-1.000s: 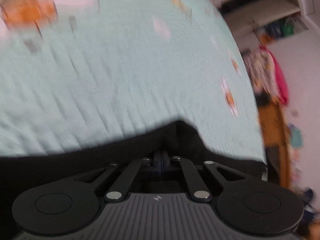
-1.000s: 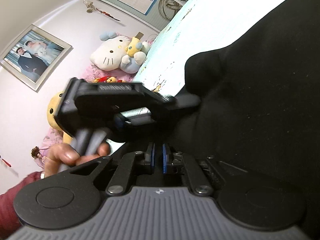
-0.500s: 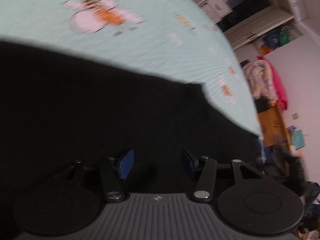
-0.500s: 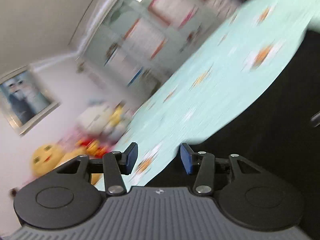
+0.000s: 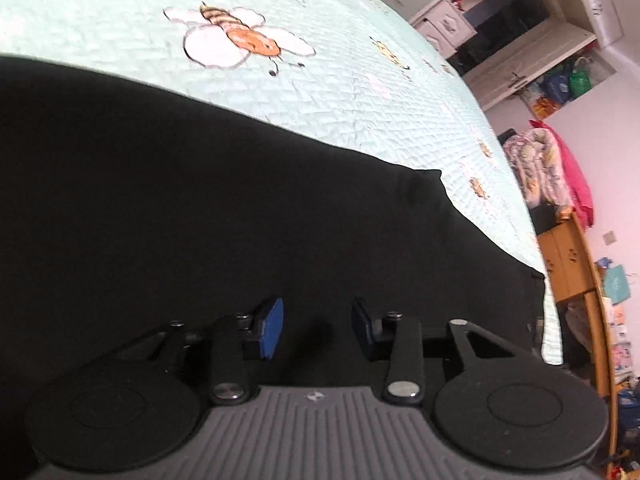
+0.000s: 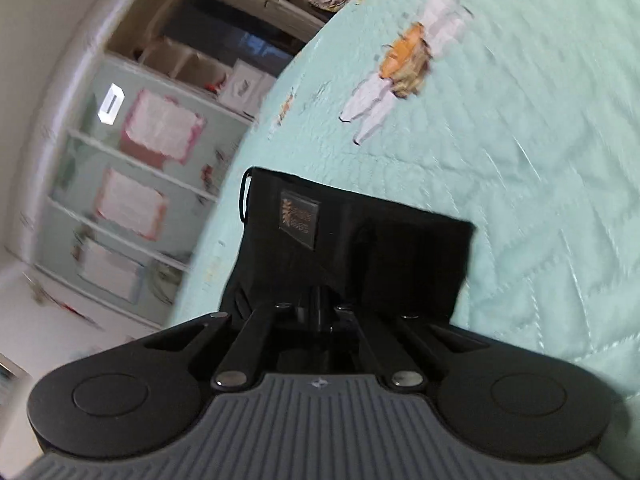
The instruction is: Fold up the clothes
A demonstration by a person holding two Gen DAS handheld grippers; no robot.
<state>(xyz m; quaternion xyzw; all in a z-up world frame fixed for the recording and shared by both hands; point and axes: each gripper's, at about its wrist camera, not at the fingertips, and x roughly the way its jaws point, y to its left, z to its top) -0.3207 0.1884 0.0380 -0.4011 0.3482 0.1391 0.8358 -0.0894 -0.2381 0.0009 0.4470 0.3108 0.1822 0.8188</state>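
A black garment (image 5: 200,200) lies spread on a mint quilted bedspread (image 5: 360,80) printed with bees. My left gripper (image 5: 317,330) hovers just over the cloth, open, its blue pads (image 5: 272,328) apart with nothing between them. In the right wrist view, a folded end of the black garment (image 6: 380,248) with a small woven label (image 6: 299,218) and a cord loop at its corner sticks out ahead over the bedspread (image 6: 520,160). My right gripper (image 6: 320,306) is shut on this end; its fingertips are buried in the dark cloth.
White cupboards and shelves (image 5: 516,36) stand beyond the bed's far end. A heap of pink bedding (image 5: 556,172) rests on a wooden cabinet (image 5: 572,256) at the right. Glass-fronted cabinet doors with papers (image 6: 132,168) line the wall left of the bed.
The left gripper let go of the black cloth and now stays open above it. The right gripper opened, swung to the garment's labelled end, and closed on it.
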